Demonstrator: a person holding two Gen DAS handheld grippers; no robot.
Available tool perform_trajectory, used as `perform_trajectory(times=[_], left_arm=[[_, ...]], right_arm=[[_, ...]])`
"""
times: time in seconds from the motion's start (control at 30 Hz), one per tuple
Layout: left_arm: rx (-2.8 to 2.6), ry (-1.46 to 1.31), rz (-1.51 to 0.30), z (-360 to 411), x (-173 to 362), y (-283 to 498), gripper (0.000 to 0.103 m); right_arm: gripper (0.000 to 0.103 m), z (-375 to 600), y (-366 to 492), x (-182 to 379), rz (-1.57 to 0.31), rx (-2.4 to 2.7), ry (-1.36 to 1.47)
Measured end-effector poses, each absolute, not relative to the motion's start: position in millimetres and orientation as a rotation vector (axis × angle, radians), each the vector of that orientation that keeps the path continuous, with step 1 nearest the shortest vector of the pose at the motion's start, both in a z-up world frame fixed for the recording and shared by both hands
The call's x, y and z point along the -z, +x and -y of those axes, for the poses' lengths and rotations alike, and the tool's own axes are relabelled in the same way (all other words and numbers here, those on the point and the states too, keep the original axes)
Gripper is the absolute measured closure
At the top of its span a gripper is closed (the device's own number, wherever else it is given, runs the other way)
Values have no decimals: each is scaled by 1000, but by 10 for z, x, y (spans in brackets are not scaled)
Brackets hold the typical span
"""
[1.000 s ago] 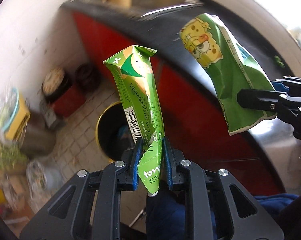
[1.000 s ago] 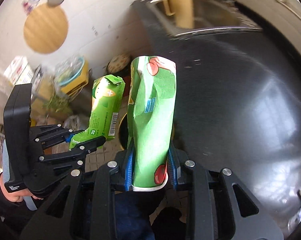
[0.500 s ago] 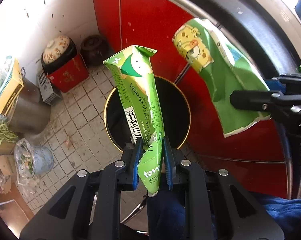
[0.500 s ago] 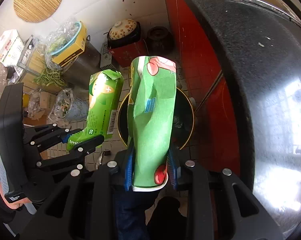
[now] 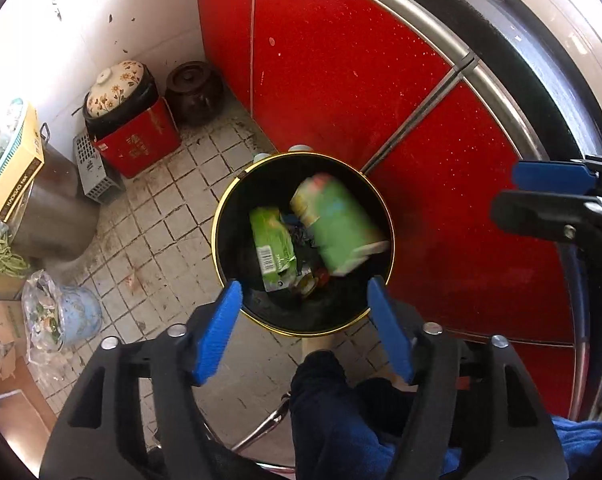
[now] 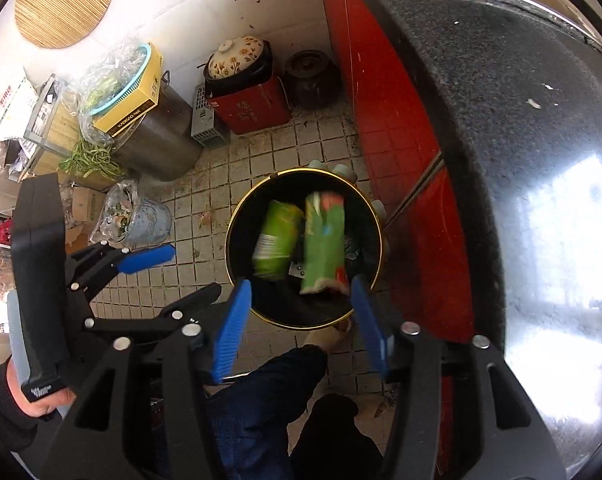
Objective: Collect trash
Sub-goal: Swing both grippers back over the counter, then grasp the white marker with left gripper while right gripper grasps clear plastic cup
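Drop step: both hand-held grippers, left [image 5: 305, 312] and right [image 6: 299, 312], jaws opening and empty, wrappers [image 5: 271, 252] [image 5: 335, 226] falling into bin [image 5: 221, 216]. Next, probably: pull clear, look for more trash.

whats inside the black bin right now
Inside the black bin: a small green wrapper, a larger green bag, both blurred, over dark trash. The bottom is covered.

Green wrappers: two, [image 5: 272, 247] and [image 5: 335, 226], both inside the bin
Round black bin [image 5: 237, 200]: one
Lidded pots by the wall: two, floral [image 5: 119, 82] and brown [image 5: 195, 90]
Red box [image 5: 141, 144]: one
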State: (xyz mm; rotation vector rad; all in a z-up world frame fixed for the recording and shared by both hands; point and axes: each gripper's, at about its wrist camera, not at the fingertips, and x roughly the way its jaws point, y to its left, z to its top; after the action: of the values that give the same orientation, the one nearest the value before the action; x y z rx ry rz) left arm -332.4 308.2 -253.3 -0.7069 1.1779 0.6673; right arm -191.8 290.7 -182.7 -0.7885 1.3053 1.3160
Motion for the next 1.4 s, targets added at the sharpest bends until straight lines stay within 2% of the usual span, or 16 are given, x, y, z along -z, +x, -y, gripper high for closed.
perform_trajectory(times=[0.07,0.13,0.3,0.57,0.83,1.07,1.4], left_arm=[[-666,-681,-1174,-3048,2466,-3308,31],[-665,-648,-1167,-2993,2373,-3283,22],[-648,-525,-1139,-2765,2029,-3107,15],[-422,-347,-1051,-2194,1421,-2274,14],[-64,-123,-989,-1119,984,-971,14],[120,5,-960,-264,871,-393,14],[219,131,-971,283,963,80,14]], right_arm=[[45,-2820,-1890,1713,-1292,-1327,-767],[39,-2716,-1846,1557,-1260,-1333,-739],[32,-2245,-1538,1062,-1166,-1291,-632],[31,-926,-620,507,-1102,-1013,-378],[31,679,81,299,-1060,-647,-153],[31,1901,240,309,-1046,-415,18],[31,2430,273,514,-1100,-376,125]])
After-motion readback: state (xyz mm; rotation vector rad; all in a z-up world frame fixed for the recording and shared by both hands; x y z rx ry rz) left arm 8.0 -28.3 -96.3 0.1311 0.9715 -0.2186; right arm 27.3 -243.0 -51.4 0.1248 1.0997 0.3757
